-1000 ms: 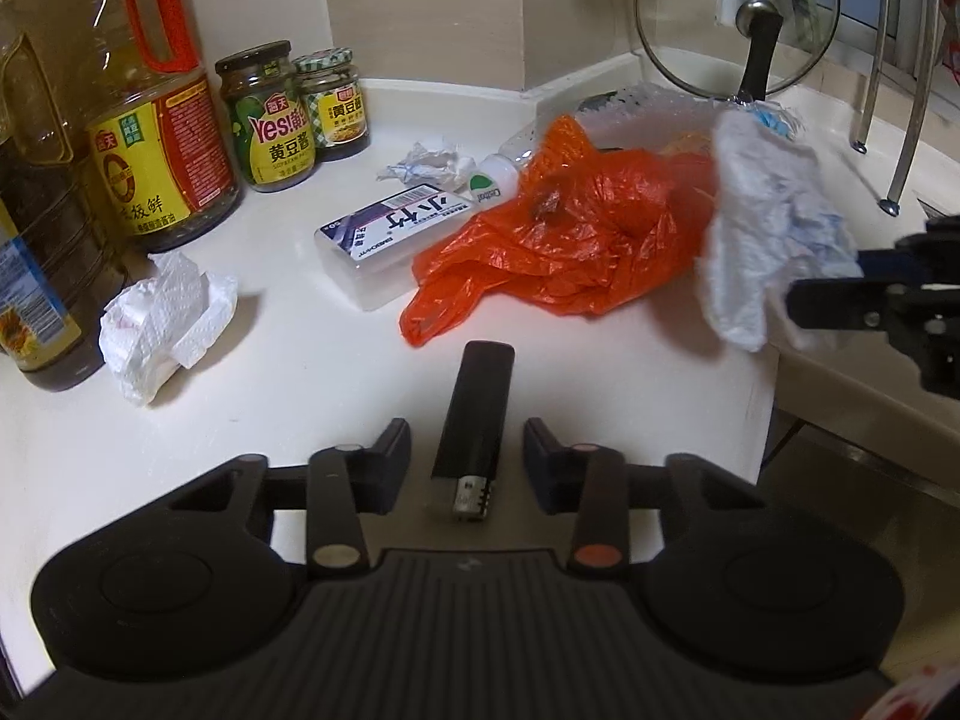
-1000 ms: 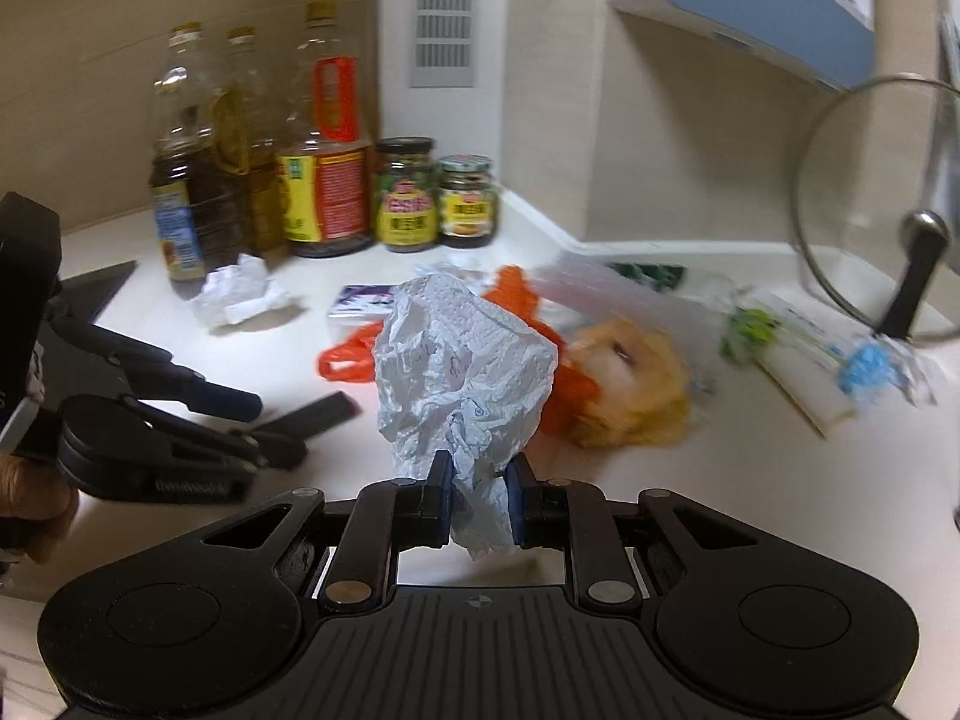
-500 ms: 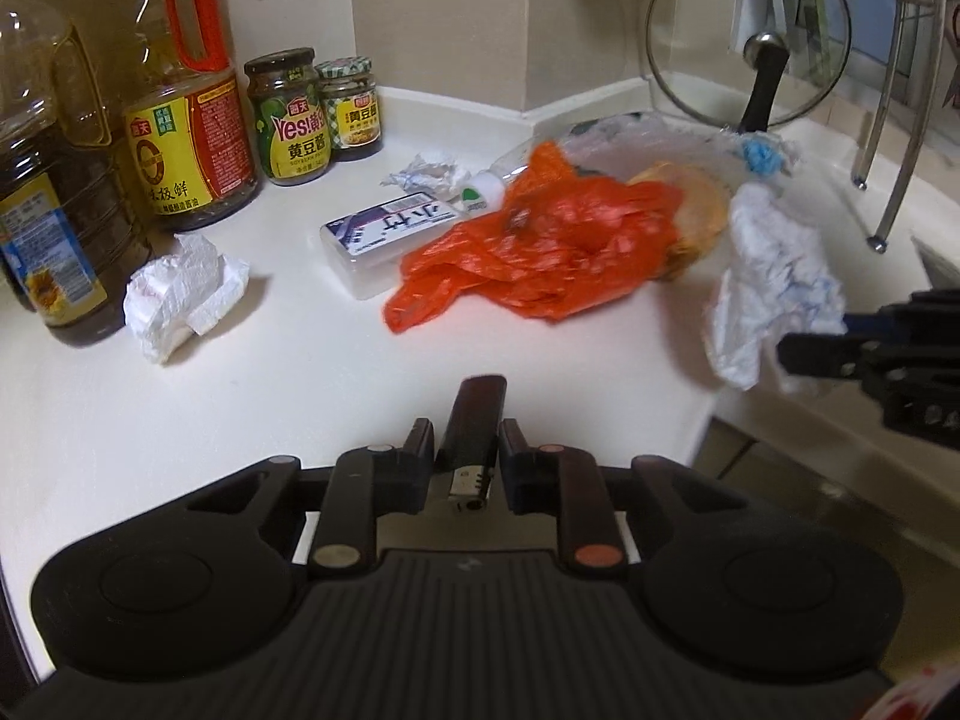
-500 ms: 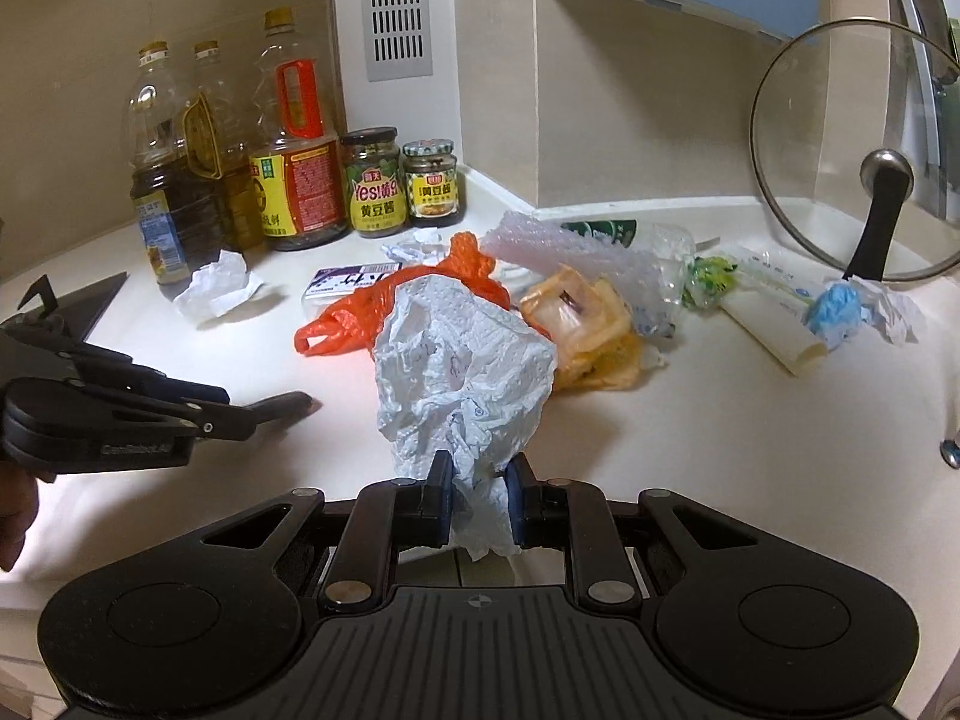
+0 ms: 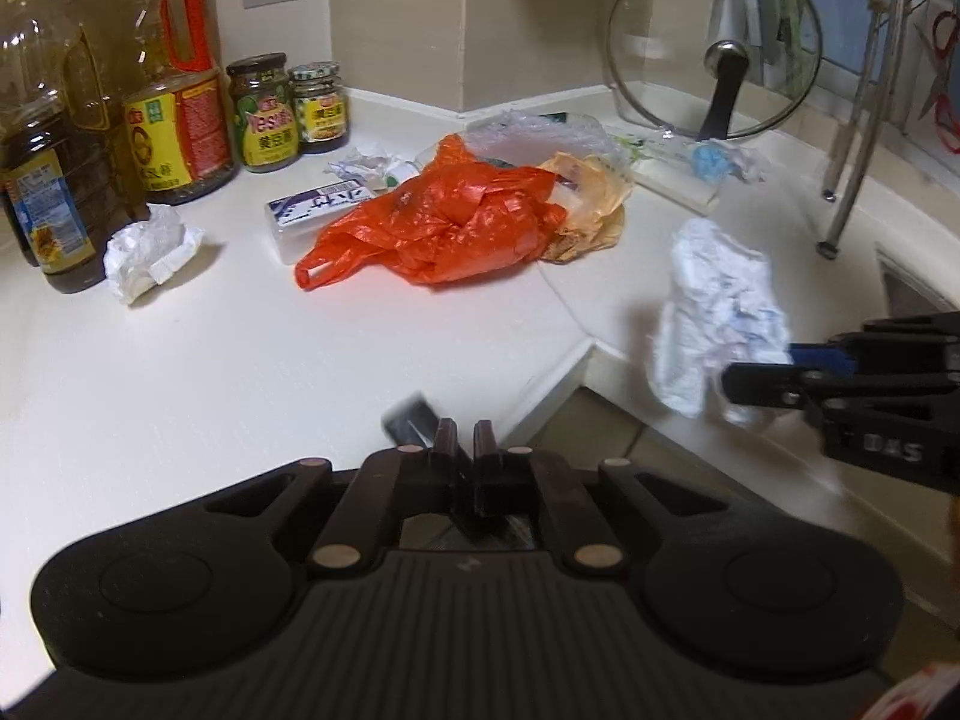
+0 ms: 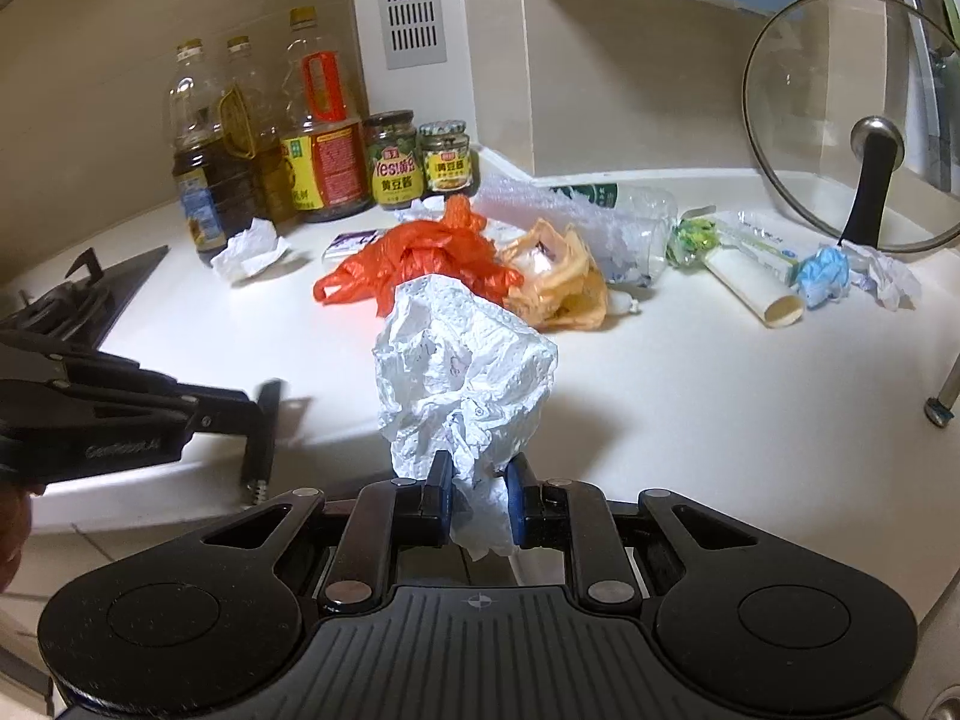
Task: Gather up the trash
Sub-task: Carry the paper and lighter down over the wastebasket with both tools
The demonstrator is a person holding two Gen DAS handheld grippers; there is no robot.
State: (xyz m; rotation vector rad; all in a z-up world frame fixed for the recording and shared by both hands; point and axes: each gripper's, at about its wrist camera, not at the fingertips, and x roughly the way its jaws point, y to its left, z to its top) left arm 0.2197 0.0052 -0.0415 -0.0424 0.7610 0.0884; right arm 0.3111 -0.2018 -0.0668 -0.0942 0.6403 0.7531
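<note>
The left gripper (image 5: pixel 463 441) has its fingers pinched on a black lighter (image 6: pixel 262 432), now lifted off the table (image 5: pixel 210 360) where it lay a second ago between spread fingers. The right gripper (image 6: pixel 477 495) keeps pinching a crumpled white paper (image 6: pixel 462 378), carried back past the table edge, likely toward a bin. Beyond, an orange bag (image 5: pixel 444 222) and other scraps wait.

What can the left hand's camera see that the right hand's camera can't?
Only the left view shows the metal rack legs. Only the right view shows the stove and the black lighter whole, pinched in the left gripper. Both show the orange bag, the glass lid and the crumpled paper in the right gripper.
</note>
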